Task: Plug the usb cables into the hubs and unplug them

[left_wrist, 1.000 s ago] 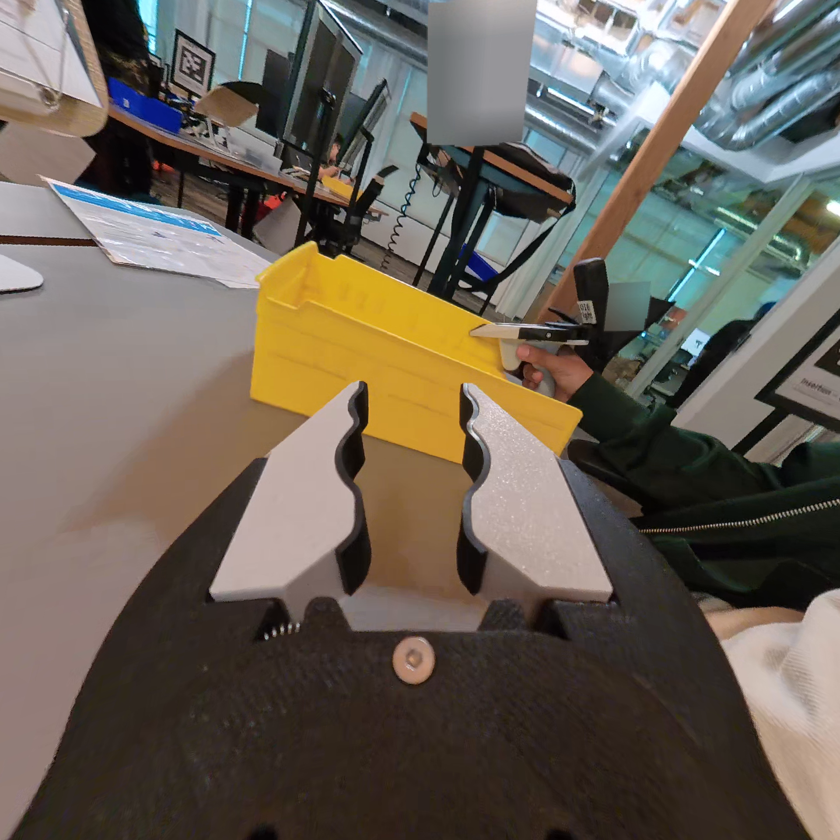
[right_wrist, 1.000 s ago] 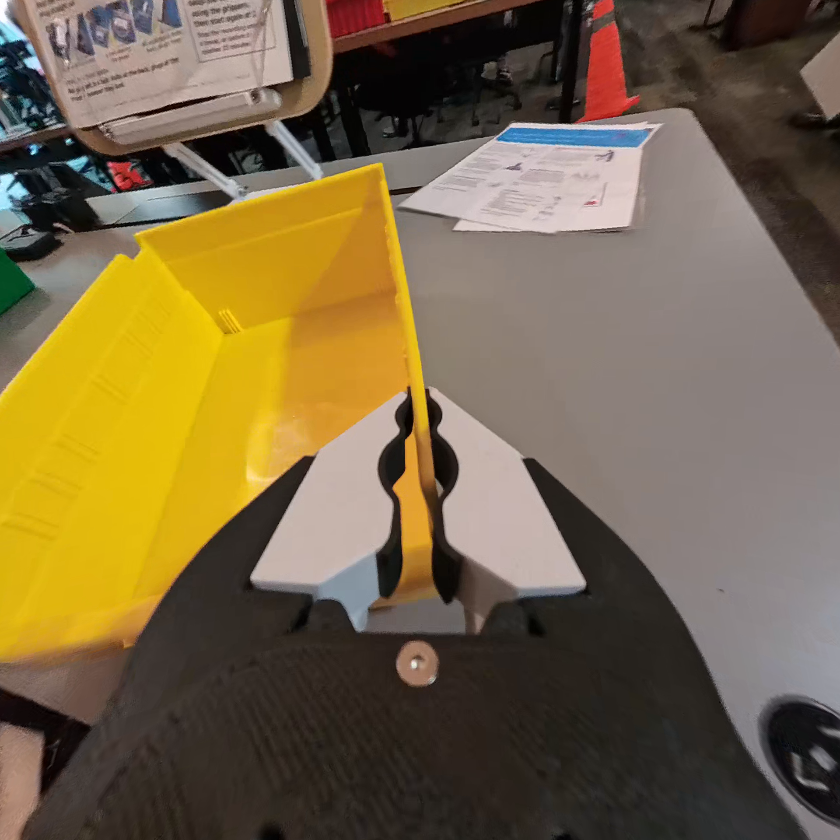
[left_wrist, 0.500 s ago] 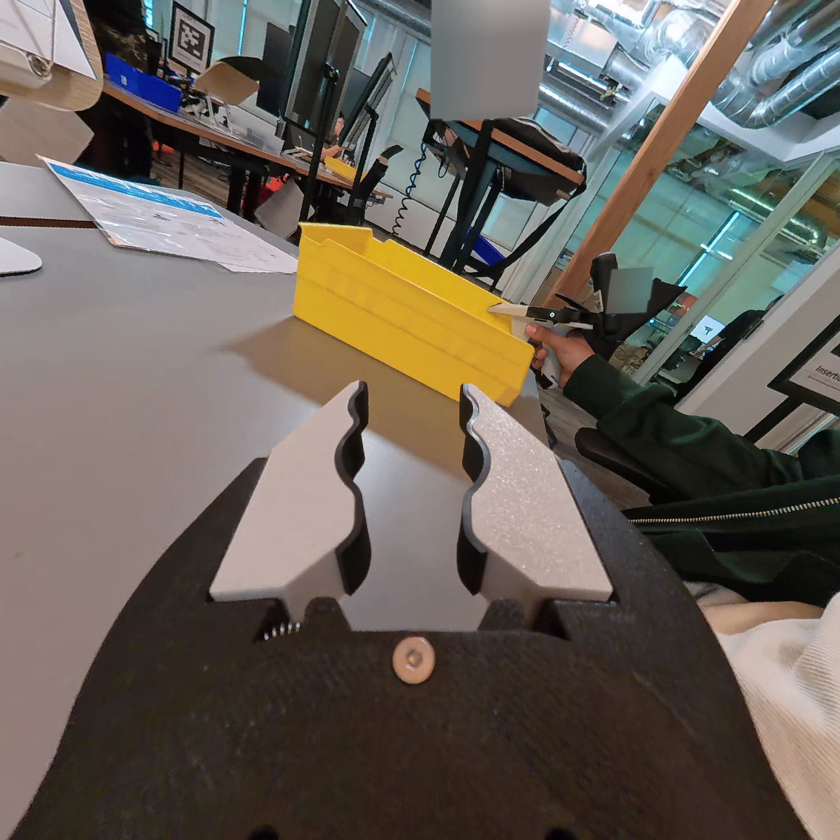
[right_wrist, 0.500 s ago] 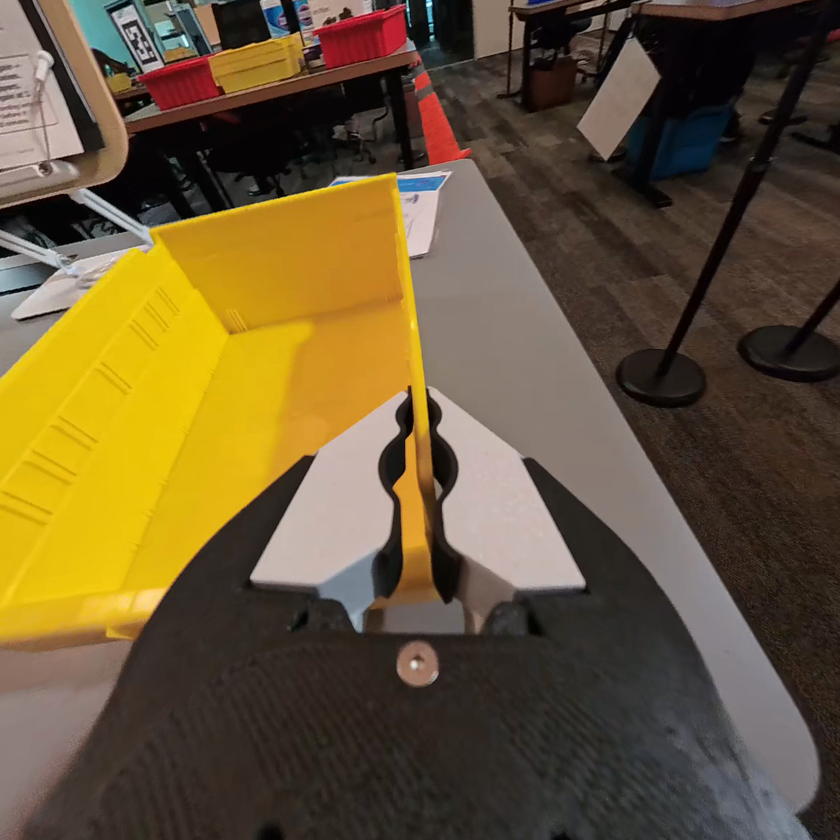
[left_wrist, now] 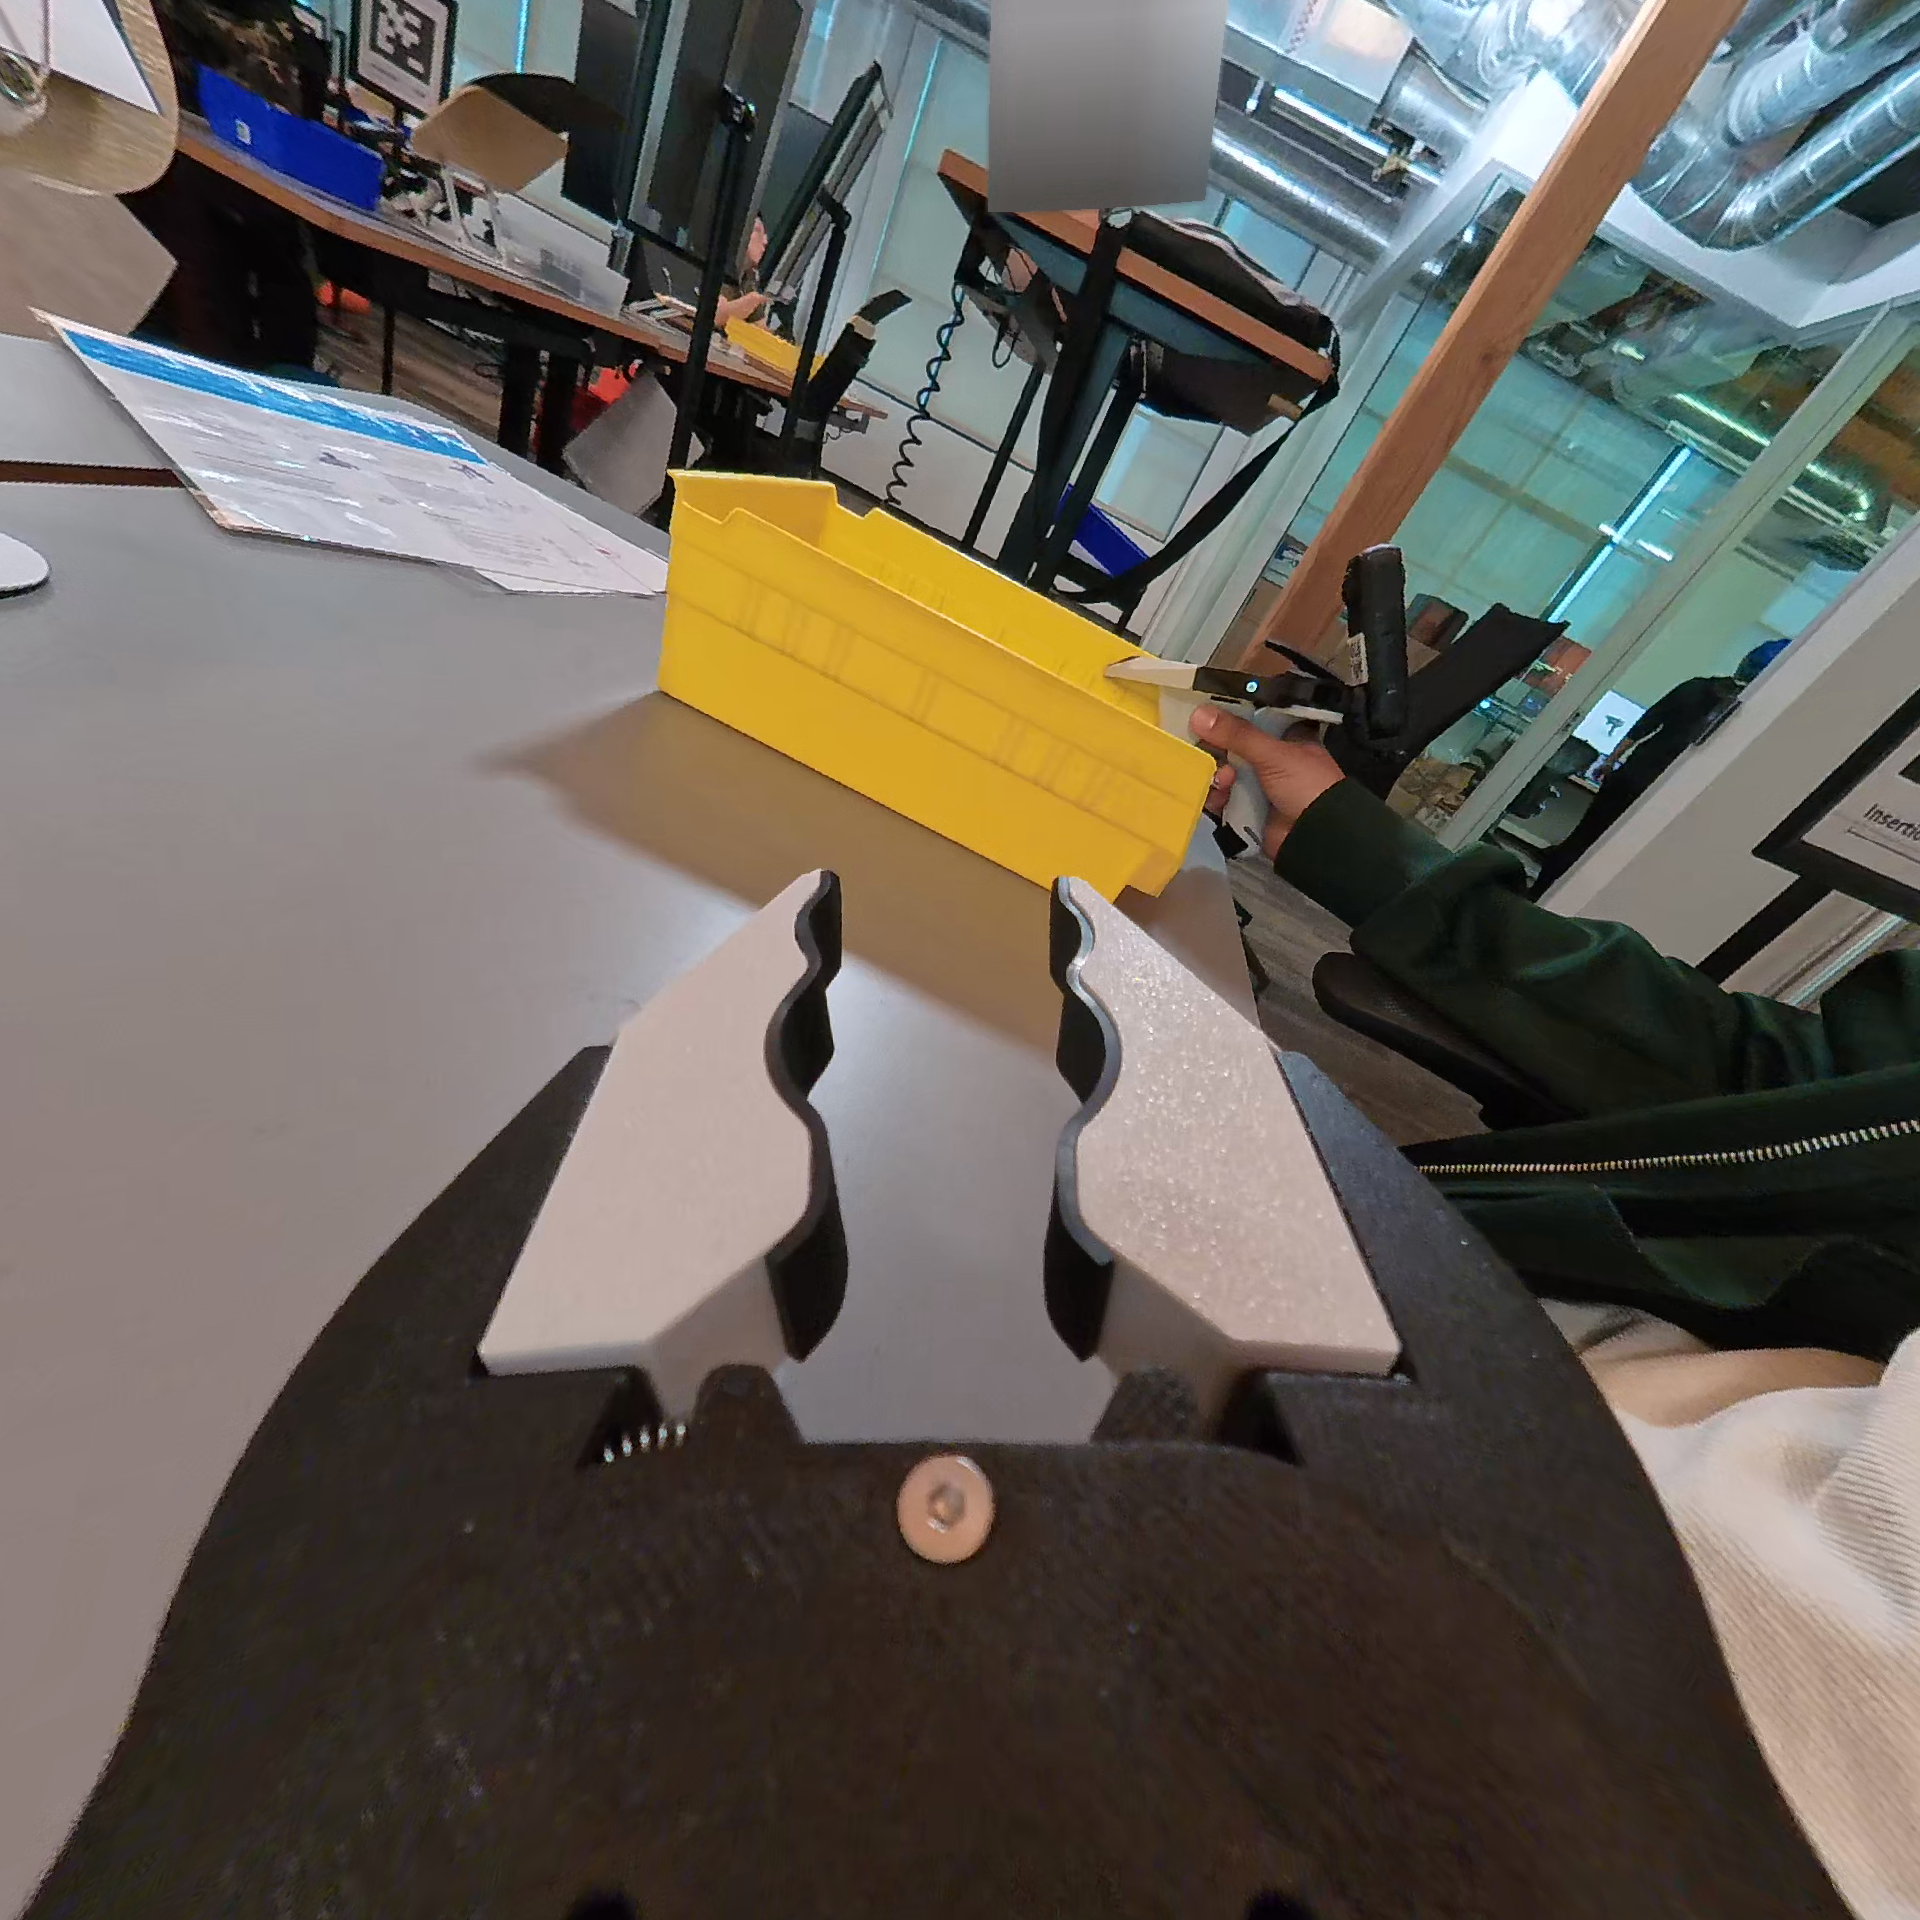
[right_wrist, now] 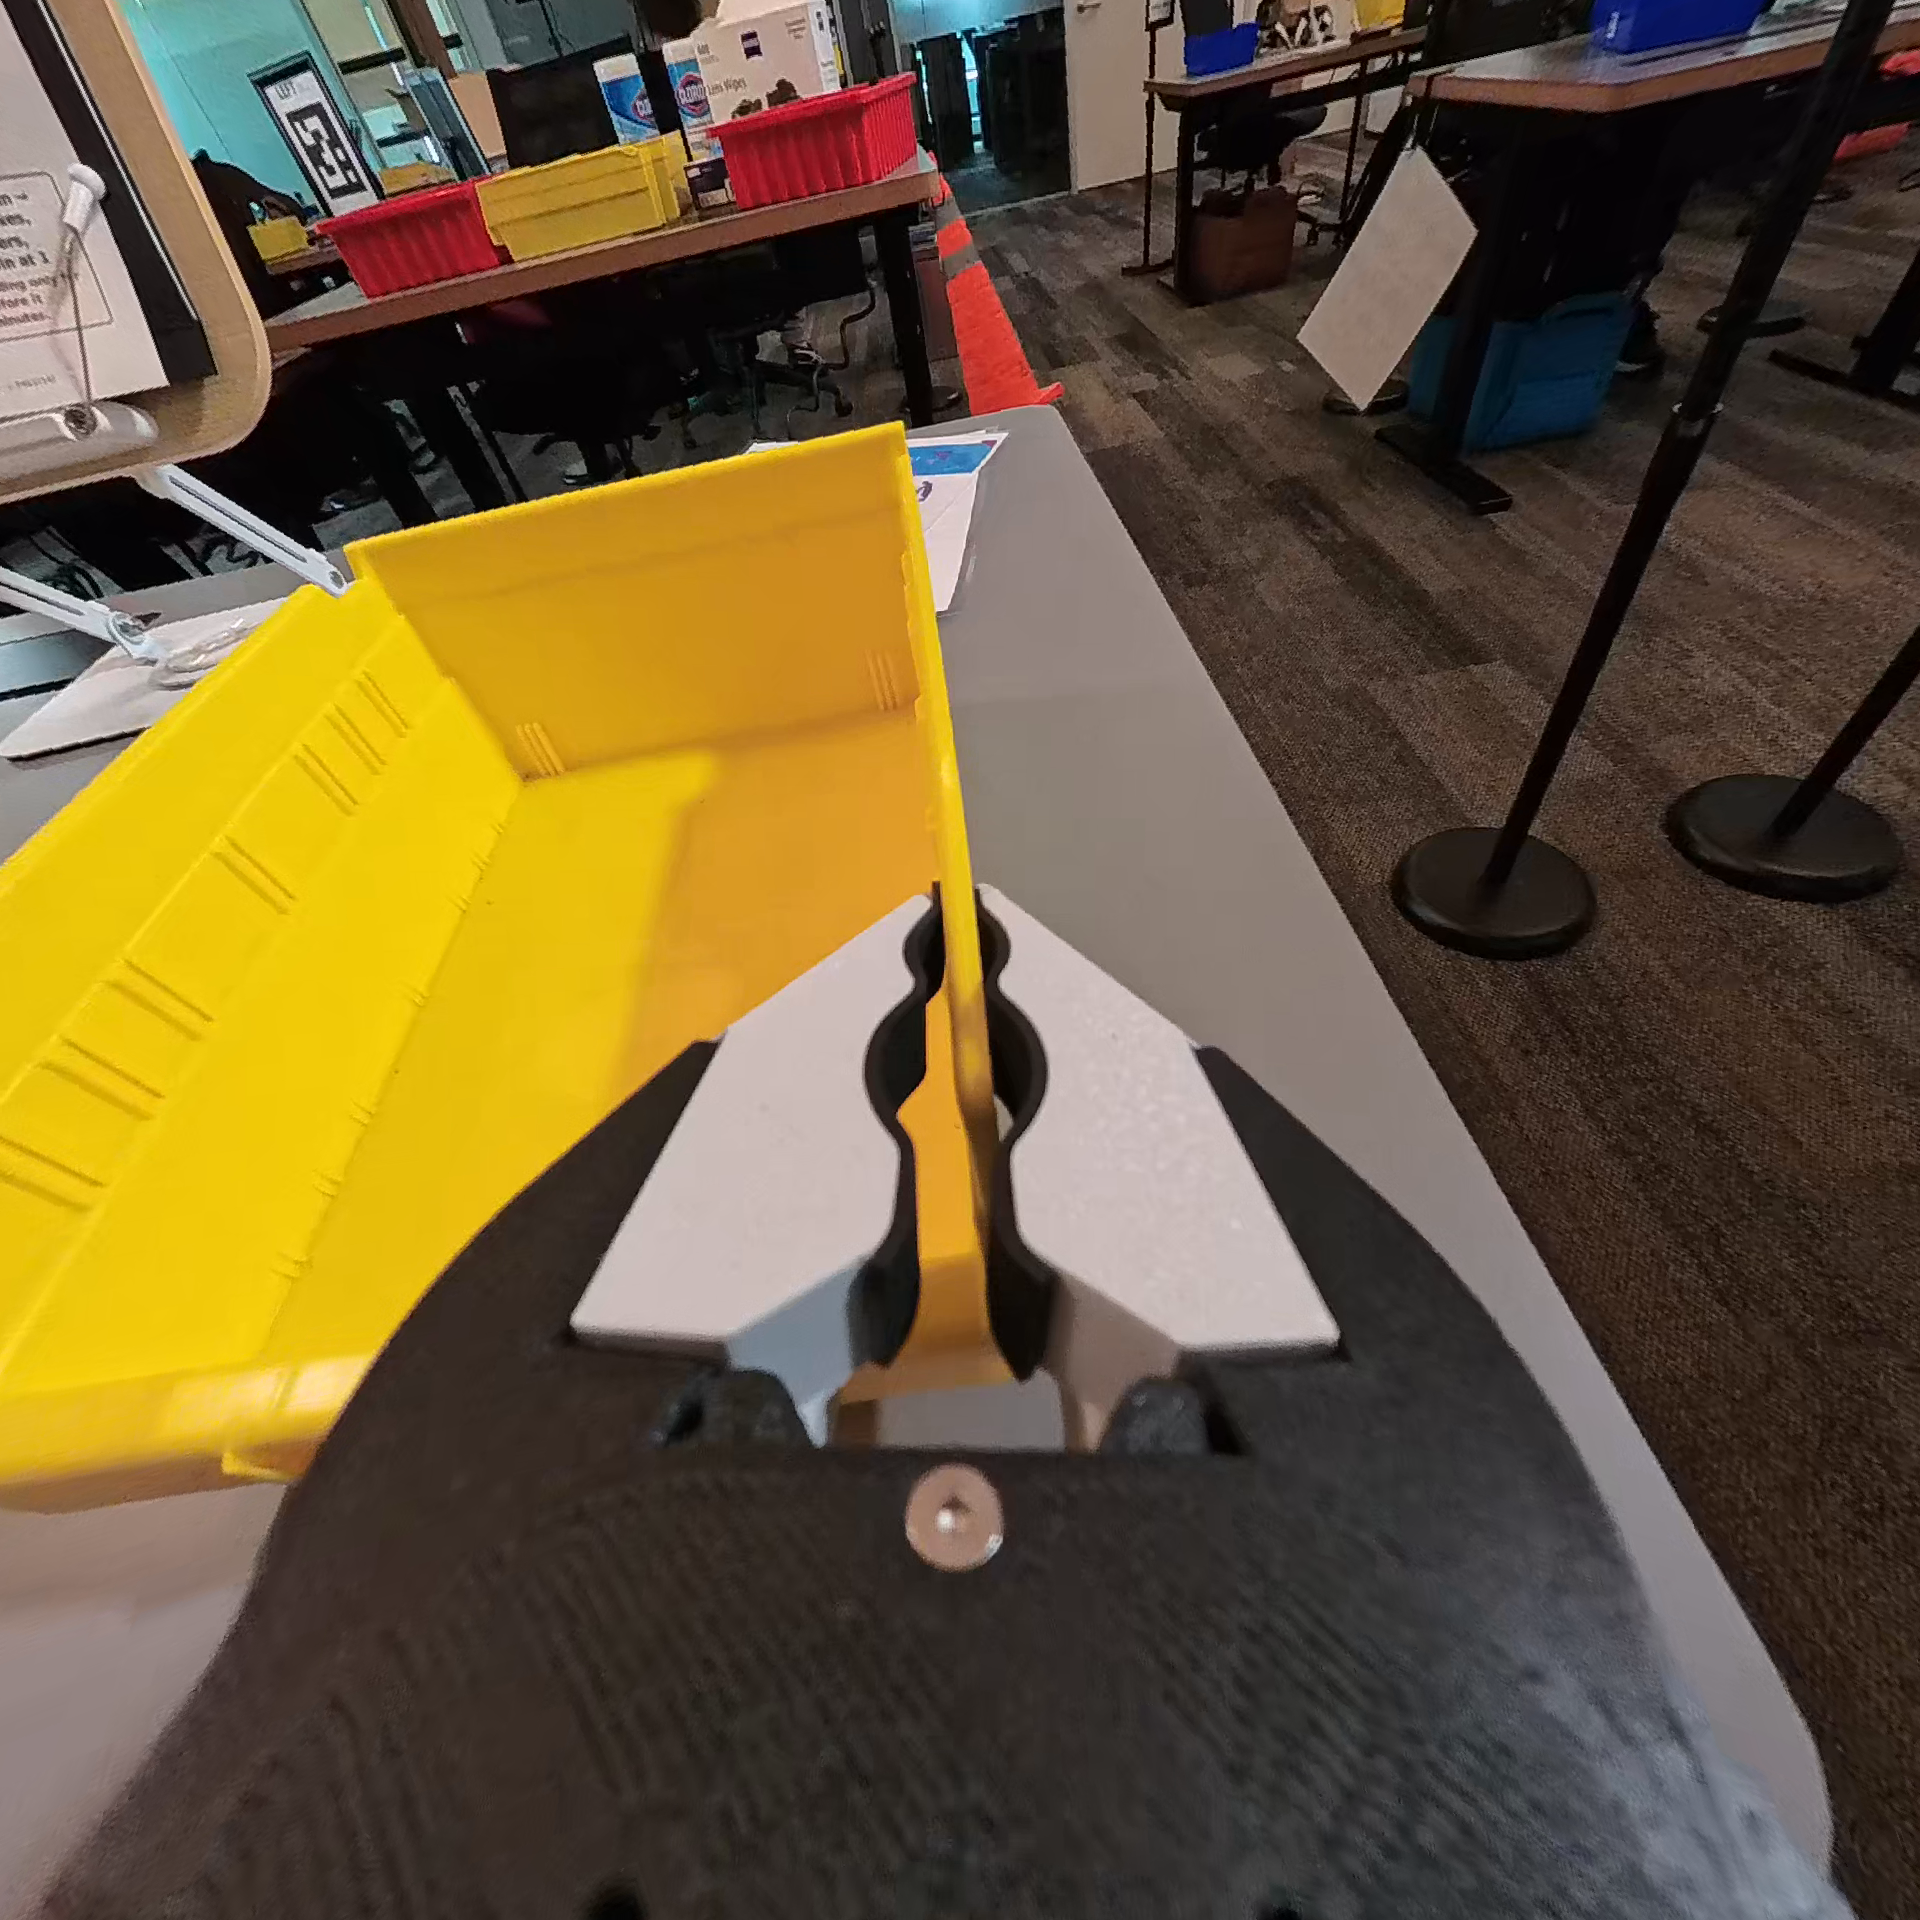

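A yellow plastic bin (right_wrist: 436, 935) stands empty on the grey table (right_wrist: 1164, 831). My right gripper (right_wrist: 956, 904) is shut on the bin's right side wall near its front corner. In the left wrist view the same bin (left_wrist: 914, 707) sits near the table's right edge, with the right gripper (left_wrist: 1132, 670) clamped on its far wall. My left gripper (left_wrist: 940, 904) is open and empty, low over the table, short of the bin. No USB cables or hubs are in view.
A printed sheet (left_wrist: 343, 468) lies on the table behind the bin. The table edge (right_wrist: 1299, 935) runs just right of the bin, with carpet and black stanchion bases (right_wrist: 1496, 894) beyond. A white stand base (right_wrist: 114, 686) sits at the left.
The right gripper has dragged the yellow bin across the table to its right edge. The left gripper has stayed open, and the bin now sits farther from it.
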Motion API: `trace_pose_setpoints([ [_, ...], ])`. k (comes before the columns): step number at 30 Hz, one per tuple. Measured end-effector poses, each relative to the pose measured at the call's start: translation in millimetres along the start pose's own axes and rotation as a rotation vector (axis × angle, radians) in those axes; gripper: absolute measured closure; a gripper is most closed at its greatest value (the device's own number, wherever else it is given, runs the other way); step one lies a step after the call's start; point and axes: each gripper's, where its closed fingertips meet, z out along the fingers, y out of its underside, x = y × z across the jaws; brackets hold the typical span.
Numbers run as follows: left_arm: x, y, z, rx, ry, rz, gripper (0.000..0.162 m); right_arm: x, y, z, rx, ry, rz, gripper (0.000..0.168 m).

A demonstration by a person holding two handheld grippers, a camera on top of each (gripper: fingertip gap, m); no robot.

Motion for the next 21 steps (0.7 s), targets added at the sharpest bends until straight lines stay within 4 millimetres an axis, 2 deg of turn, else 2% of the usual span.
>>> trace_pose_setpoints([
  [12, 1.0, 4.8, 3.5, -0.021, -0.001, 0.013, 0.124, -1.4, -2.6, 9.3, 0.013, 0.001, 0.007, 0.167],
  [17, -1.6, -6.4, -0.8, 0.042, -0.07, 0.116, 0.133, -4.3, -3.5, 16.7, 0.016, -0.006, -0.002, 0.167],
  [21, -5.3, -8.4, -2.4, 0.054, -0.084, 0.109, 0.134, -5.6, -4.4, 21.0, 0.02, -0.003, -0.006, 0.167],
])
